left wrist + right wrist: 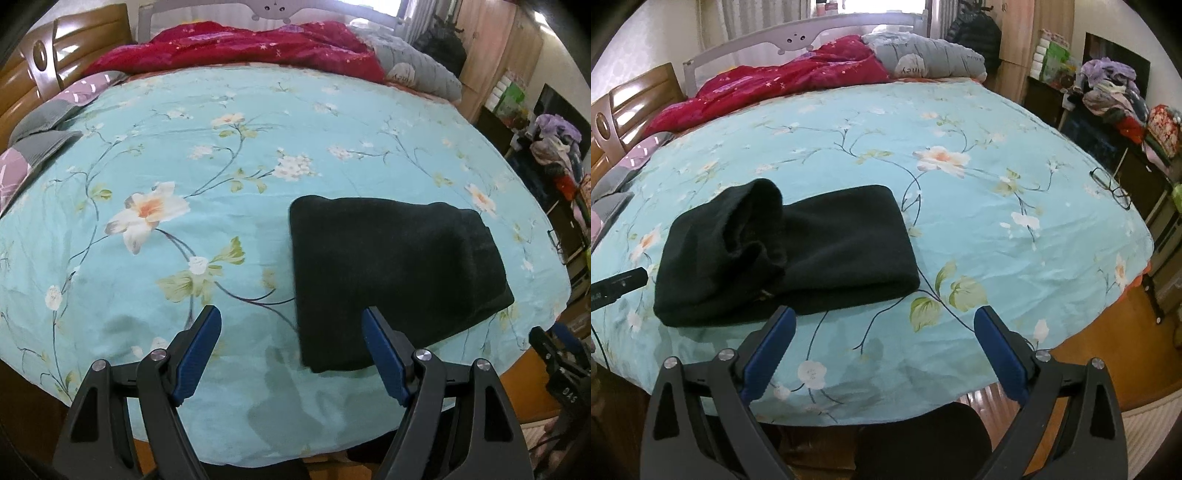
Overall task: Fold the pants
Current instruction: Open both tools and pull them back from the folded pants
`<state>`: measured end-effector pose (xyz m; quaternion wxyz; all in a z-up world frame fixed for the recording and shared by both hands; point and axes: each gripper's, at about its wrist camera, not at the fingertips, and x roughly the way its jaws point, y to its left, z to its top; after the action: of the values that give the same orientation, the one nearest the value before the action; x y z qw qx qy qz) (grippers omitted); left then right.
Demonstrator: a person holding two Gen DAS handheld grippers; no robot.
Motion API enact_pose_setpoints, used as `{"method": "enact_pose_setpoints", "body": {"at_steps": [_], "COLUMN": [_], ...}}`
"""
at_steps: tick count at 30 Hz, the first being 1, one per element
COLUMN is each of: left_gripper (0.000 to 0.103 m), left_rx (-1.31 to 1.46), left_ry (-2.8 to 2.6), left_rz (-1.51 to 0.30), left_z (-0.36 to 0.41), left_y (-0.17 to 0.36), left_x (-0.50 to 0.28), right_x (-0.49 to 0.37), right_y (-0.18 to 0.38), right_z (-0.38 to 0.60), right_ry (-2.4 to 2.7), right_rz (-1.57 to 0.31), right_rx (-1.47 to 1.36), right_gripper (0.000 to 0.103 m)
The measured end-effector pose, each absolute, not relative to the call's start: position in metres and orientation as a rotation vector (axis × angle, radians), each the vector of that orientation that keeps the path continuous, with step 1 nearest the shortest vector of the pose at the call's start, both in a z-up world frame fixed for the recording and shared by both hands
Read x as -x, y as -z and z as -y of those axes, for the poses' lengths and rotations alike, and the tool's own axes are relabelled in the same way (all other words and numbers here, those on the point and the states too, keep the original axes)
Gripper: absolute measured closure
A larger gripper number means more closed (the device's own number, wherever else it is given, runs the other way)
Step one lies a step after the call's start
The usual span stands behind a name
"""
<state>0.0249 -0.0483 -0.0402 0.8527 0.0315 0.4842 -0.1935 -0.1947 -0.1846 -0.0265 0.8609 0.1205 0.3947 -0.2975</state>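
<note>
Dark green pants (395,273) lie folded into a compact bundle on the floral turquoise bedspread (184,177), near the bed's front edge. In the right wrist view the pants (820,251) show a bunched waistband end at the left. My left gripper (291,317) hovers open above the bed; its right finger overlaps the bundle's near edge, nothing between the pads. My right gripper (884,317) is open too, just right of and in front of the pants, empty.
A red blanket (258,48) and grey pillows (417,66) lie at the bed's far side. Eyeglasses (1110,186) rest near the right bed edge. Cluttered shelves with clothes (1115,96) stand at the right. A wooden headboard (55,62) is at the left.
</note>
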Motion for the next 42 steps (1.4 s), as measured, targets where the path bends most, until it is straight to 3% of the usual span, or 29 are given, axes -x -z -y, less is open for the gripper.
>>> {"method": "enact_pose_setpoints", "body": {"at_steps": [24,42], "left_gripper": [0.024,0.024], "left_rx": [-0.036,-0.134], "left_ry": [0.37,0.397], "left_rz": [-0.923,-0.886], "left_z": [-0.015,0.037], "left_y": [0.052,0.022], "left_x": [-0.023,-0.022], "right_x": [0.161,0.188], "right_y": [0.001,0.009], "right_z": [0.12,0.167], "right_ry": [0.619,0.668], "right_rz": [-0.813,-0.76], "right_rx": [-0.083,-0.266], "right_gripper": [0.005,0.002]}}
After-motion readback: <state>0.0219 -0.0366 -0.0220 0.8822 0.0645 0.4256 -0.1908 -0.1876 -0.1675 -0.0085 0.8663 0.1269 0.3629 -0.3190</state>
